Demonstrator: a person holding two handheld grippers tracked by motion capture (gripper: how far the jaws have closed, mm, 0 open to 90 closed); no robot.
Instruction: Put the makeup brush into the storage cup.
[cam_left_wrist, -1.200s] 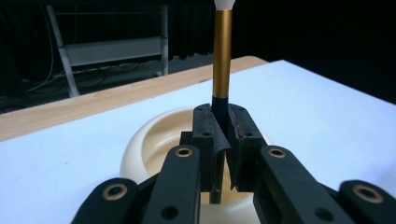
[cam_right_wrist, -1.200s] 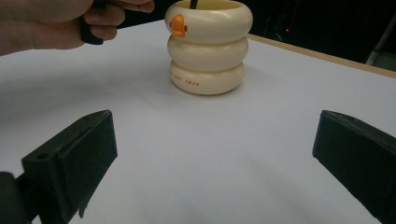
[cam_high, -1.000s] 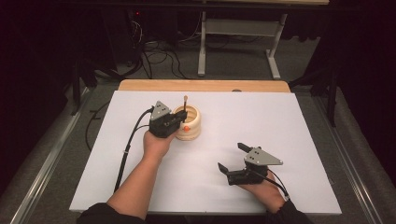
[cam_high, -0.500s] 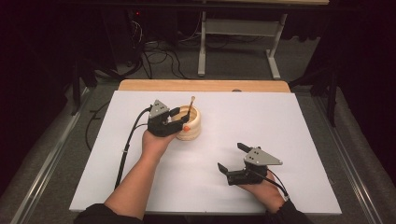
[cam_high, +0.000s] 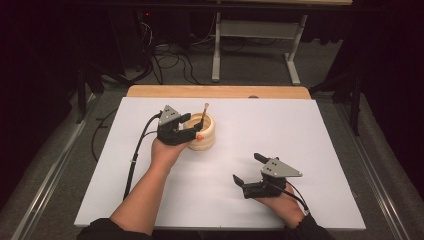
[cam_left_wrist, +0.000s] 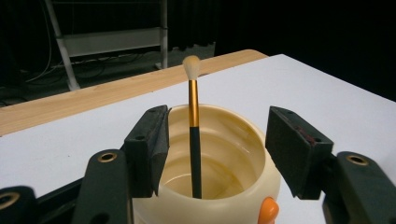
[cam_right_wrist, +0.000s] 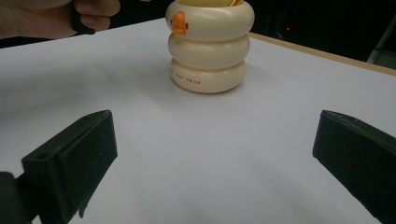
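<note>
Left gripper view: brush (cam_left_wrist: 194, 135) upright in cup (cam_left_wrist: 224, 154).

A cream holder (cam_right_wrist: 208, 46) shaped like three stacked rings stands upright on the white table (cam_right_wrist: 201, 158), well ahead of the right gripper (cam_right_wrist: 212, 161); an orange beak-like knob (cam_right_wrist: 177, 23) sticks out from its top ring, and small brown lettering runs along its bottom ring; a sliver of a gold handle (cam_right_wrist: 233, 2) shows at its mouth; the gripper's two black jaws stand wide apart, nothing between them; a hand (cam_right_wrist: 56, 16) sits at top left.
</note>
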